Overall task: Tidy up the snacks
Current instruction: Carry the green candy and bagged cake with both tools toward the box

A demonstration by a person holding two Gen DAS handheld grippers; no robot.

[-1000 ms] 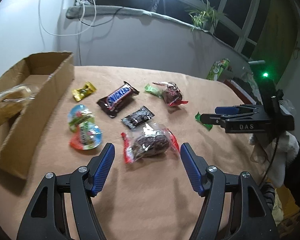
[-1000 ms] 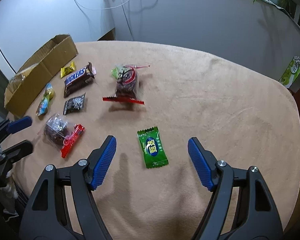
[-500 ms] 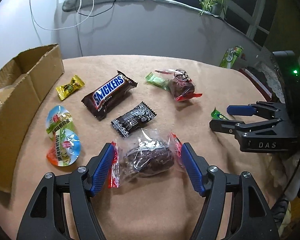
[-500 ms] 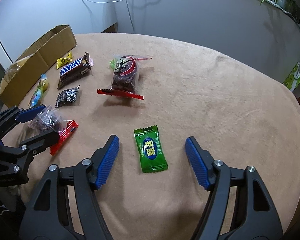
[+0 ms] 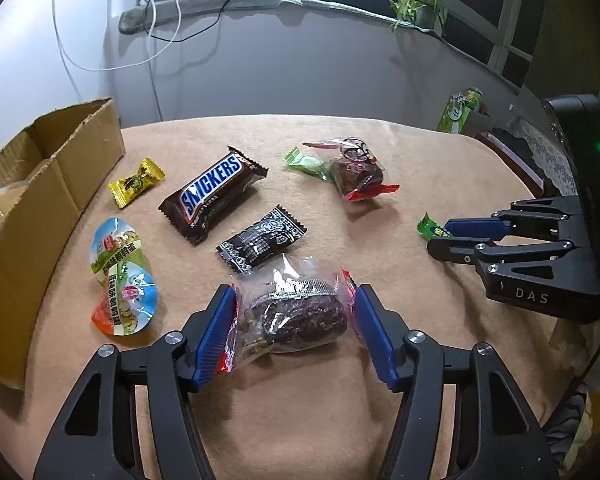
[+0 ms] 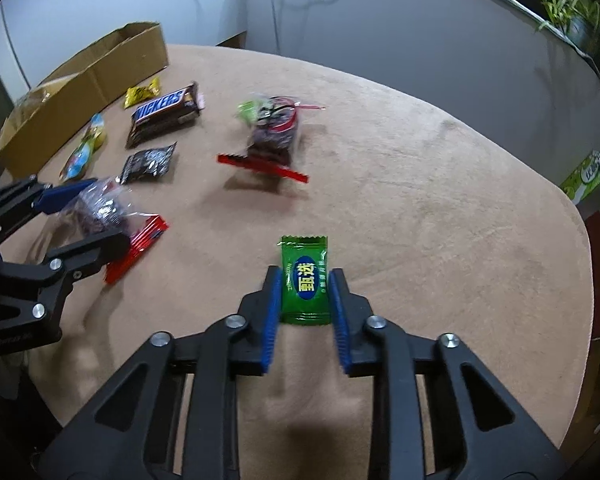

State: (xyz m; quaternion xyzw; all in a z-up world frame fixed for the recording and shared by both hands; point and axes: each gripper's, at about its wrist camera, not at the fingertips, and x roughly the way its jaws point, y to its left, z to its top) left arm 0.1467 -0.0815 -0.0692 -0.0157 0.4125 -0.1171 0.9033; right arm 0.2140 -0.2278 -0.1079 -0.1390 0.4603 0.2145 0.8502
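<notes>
My left gripper (image 5: 294, 300) has its blue pads against both ends of a clear, red-edged packet with a dark cake (image 5: 296, 316) lying on the tan tablecloth. My right gripper (image 6: 304, 276) is shut on a green candy packet (image 6: 305, 280), which lies on the cloth; it shows at the right of the left wrist view (image 5: 448, 236). A Snickers bar (image 5: 214, 196), a black packet (image 5: 262, 240), a yellow candy (image 5: 137, 183), a second dark cake packet (image 5: 356, 174) with a green candy (image 5: 306, 162), and two egg-shaped packs (image 5: 122, 276) lie beyond.
An open cardboard box (image 5: 40, 184) stands at the left table edge with a clear bag inside. A green carton (image 5: 458, 110) sits beyond the table's far right edge. The round table edge (image 6: 580, 240) curves near on the right.
Both grippers moved forward and down and closed: the left onto the near cake packet, the right onto the green candy packet.
</notes>
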